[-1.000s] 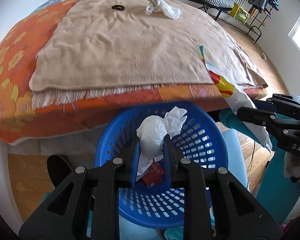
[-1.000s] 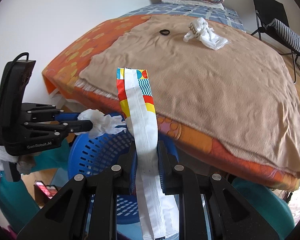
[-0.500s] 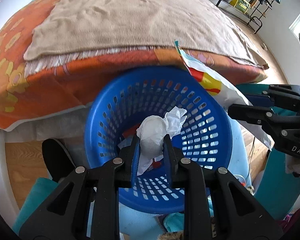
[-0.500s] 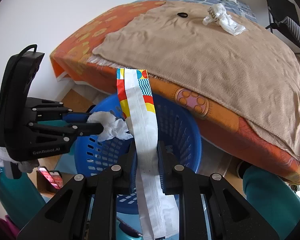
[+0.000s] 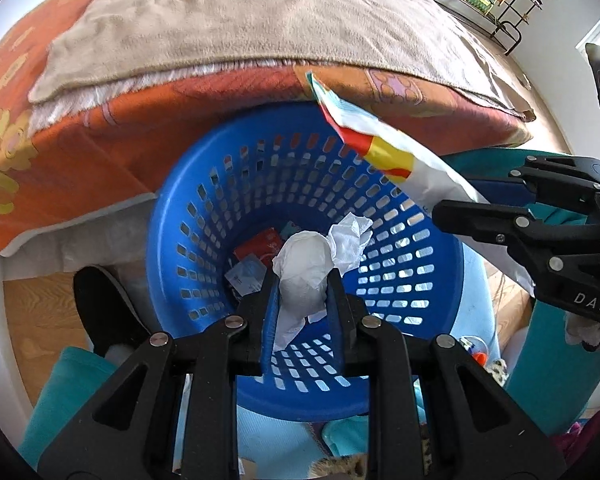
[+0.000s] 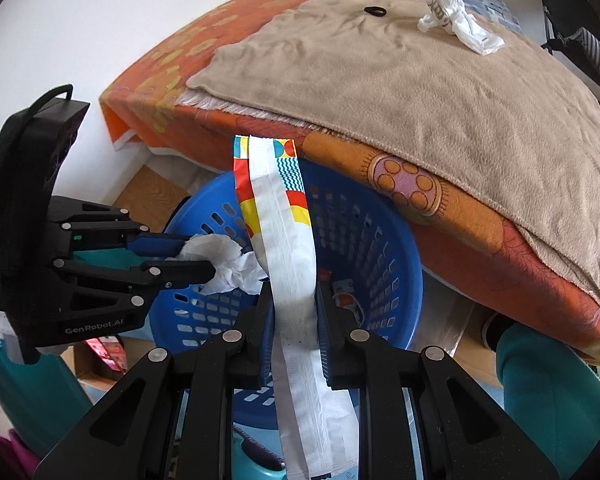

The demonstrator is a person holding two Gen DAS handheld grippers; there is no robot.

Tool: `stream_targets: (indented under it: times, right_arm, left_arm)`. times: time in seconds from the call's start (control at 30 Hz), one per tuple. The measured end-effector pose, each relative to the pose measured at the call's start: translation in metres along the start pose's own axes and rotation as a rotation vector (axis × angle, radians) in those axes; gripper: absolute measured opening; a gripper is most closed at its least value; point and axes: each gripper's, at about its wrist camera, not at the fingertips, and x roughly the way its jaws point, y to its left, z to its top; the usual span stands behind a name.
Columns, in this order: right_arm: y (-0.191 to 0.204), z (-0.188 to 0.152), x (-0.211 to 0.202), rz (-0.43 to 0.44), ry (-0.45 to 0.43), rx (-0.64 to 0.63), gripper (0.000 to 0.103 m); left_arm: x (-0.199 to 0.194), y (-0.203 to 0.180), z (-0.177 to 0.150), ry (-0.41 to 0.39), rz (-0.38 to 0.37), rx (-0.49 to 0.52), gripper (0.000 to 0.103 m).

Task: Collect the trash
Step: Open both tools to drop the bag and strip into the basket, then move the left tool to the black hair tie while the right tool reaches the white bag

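The left tongs (image 5: 302, 288) point down into the blue basket (image 5: 172, 216) and clamp a crumpled white tissue (image 5: 306, 264), whose loose end sticks up past the fingertips; the right tongs (image 6: 294, 300) hover over the same basket (image 6: 384, 248) and clamp a long flattened wrapper (image 6: 286, 240), white down the middle with red, yellow and teal print at its upper end, which stands above the fingers while its lower end hangs below them; both pairs grip their load, with no gap showing at the pads; in the left view the wrapper (image 5: 384, 140) slants over the basket's right rim, and in the right view the tissue (image 6: 224, 260) is over the left rim; the basket sits on the floor against the edge of the bed (image 6: 480, 236); scraps (image 5: 256, 256) lie at its bottom; on the tan blanket (image 6: 420, 80) lie more white trash (image 6: 456, 20) and a small black ring (image 6: 375, 11), well apart from both tongs; a dark shoe (image 5: 100, 312) shows left of the basket.
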Motion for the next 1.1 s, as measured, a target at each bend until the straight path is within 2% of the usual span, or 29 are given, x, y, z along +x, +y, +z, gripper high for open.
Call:
stream_targets:
  times: [0.03,0.17,0.27,0.33,0.4,0.7,0.77,0.83,1.1]
  right_arm:
    - [-0.001,0.0,0.0,0.0,0.002,0.005,0.019]
    - [-0.003,0.0,0.002,-0.004,0.009,0.013,0.021]
    - [-0.002,0.0,0.002,0.001,0.01,0.015,0.029]
    - [-0.002,0.0,0.001,0.003,0.003,0.015,0.04]
    - [-0.002,0.0,0.0,0.004,-0.004,0.018,0.043]
    - [-0.005,0.001,0.001,-0.004,-0.002,0.041,0.044]
    - [-0.005,0.002,0.001,-0.009,-0.005,0.042,0.045]
    - [-0.006,0.002,0.0,-0.015,-0.01,0.044,0.051]
    - [-0.013,0.006,-0.009,-0.046,-0.037,0.069,0.053]
  left_arm:
    - [0.001,0.0,0.0,0.005,0.0,-0.003,0.023]
    - [0.002,-0.002,0.0,0.004,0.008,0.001,0.045]
    - [0.002,-0.002,0.002,-0.001,0.011,0.001,0.045]
    - [0.002,-0.001,0.002,-0.001,0.011,-0.004,0.045]
    - [0.002,0.0,0.002,-0.001,0.014,-0.004,0.045]
    - [0.003,-0.001,0.003,0.002,0.018,-0.001,0.045]
    - [0.003,-0.003,0.005,0.0,0.019,0.003,0.045]
    - [0.002,-0.004,0.006,-0.003,0.021,0.007,0.045]
    - [0.0,0.0,0.011,-0.012,0.023,-0.007,0.045]
